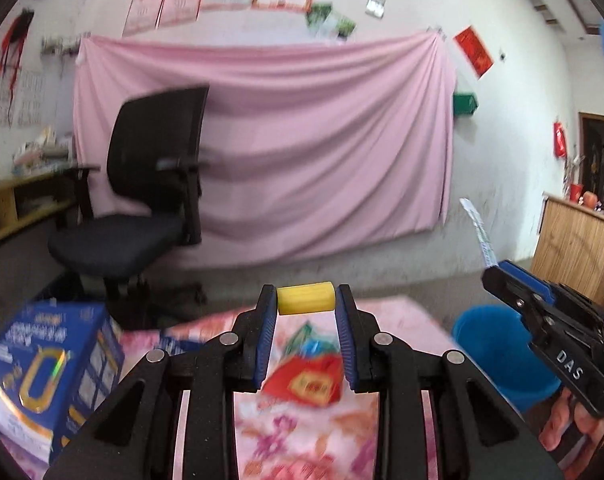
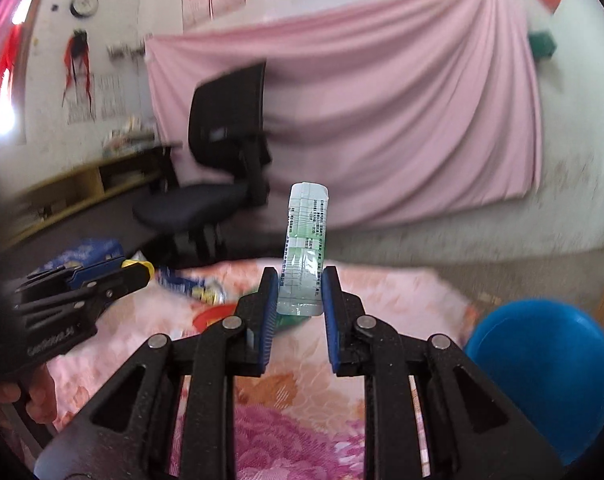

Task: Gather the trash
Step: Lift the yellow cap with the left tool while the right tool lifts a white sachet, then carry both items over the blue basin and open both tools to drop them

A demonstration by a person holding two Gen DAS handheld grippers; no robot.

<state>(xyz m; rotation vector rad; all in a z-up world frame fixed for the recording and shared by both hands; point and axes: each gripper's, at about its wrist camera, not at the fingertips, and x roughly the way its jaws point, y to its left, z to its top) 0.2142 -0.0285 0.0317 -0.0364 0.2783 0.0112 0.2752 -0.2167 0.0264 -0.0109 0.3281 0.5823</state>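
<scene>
1. My left gripper (image 1: 306, 300) is pinched on a small yellow cylinder (image 1: 305, 298), which lies crosswise between the very tips of the blue pads (image 1: 267, 336), lifted above the table.
2. My right gripper (image 2: 301, 290) is clamped on the lower end of a clear, printed plastic wrapper (image 2: 305, 248); the wrapper stands upright and sticks out well past the fingertips.
3. Below both grippers I see the pink floral tablecloth (image 2: 286, 424). In the left wrist view a red packet (image 1: 305, 378) lies on it, with a blurred green and blue scrap just behind it; I cannot tell what that scrap is.
4. A blue printed box (image 1: 58, 364) sits at the left edge of the table.
5. The blue bin (image 2: 542, 372) stands just beside the table's right edge, lower than the tabletop and near my right gripper.
6. From the left wrist camera, the right gripper shows over the bin with the wrapper pointing up.
7. Beyond the table stands a black office chair (image 1: 142, 200).
8. Farthest back, a pink sheet (image 1: 302, 140) hangs across the wall, with papers pinned above it.
</scene>
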